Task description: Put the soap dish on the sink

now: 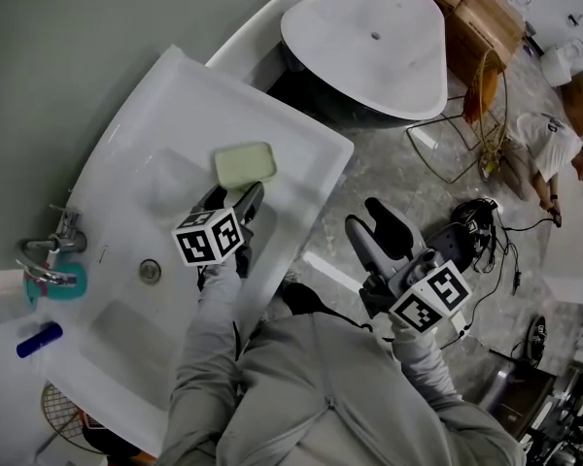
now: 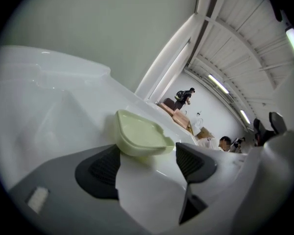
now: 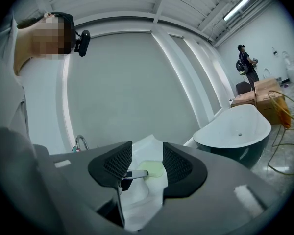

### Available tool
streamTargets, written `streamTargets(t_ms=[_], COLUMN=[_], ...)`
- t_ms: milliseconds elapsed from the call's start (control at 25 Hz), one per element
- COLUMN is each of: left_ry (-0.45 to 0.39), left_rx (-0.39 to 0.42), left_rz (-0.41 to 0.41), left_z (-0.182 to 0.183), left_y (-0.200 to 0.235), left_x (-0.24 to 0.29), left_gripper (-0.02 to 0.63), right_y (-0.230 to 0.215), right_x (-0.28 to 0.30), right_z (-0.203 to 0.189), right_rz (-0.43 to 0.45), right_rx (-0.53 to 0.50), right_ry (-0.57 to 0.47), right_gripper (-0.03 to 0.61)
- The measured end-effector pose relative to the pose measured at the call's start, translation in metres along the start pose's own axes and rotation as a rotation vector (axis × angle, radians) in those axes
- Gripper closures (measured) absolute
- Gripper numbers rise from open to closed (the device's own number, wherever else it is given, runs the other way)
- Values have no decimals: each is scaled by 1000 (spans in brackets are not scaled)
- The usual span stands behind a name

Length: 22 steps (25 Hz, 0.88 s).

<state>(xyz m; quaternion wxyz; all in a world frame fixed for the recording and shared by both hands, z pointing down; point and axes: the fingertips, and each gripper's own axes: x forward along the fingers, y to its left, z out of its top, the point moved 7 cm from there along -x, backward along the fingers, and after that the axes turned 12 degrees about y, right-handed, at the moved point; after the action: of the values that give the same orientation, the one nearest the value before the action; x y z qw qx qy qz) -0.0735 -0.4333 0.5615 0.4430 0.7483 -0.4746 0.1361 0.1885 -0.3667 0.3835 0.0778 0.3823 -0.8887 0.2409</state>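
Nearest, left tool (image 2: 147, 156) gapes — soap dish (image 2: 138, 133) rests free on sink (image 1: 165, 105); right tool (image 1: 365, 216) released, empty.

Blocked just ahead of left gripper (image 1: 231, 200) by dish (image 1: 245, 164), tips short of it. Open between the parted jaws. Clear over bare sink (image 1: 306, 168) ledge right of dish. Faucet (image 1: 51, 252) well off to left. Right gripper (image 1: 364, 216): free over floor beside sink edge, tub (image 1: 369, 56) well ahead-right.
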Motion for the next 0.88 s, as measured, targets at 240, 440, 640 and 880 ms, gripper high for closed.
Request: streamTargets(t_ms=[240, 440, 640, 880], left_ry=[98, 145, 150, 112], left_rx=[91, 125, 99, 89], left_rz=[53, 88, 83, 94], left_z=[0, -4, -7, -6], left_y=[-2, 0, 6, 7], left_x=[1, -2, -8, -29], left_gripper=[229, 221, 219, 219], right_y=[1, 5, 10, 16], right_x=[0, -1, -1, -1], right_z=[-1, -3, -2, 3], right_rz=[-4, -1, 5, 16], right_rx=[5, 7, 6, -2], right_ry=[-2, -6, -13, -23], right_gripper=[393, 391, 391, 393])
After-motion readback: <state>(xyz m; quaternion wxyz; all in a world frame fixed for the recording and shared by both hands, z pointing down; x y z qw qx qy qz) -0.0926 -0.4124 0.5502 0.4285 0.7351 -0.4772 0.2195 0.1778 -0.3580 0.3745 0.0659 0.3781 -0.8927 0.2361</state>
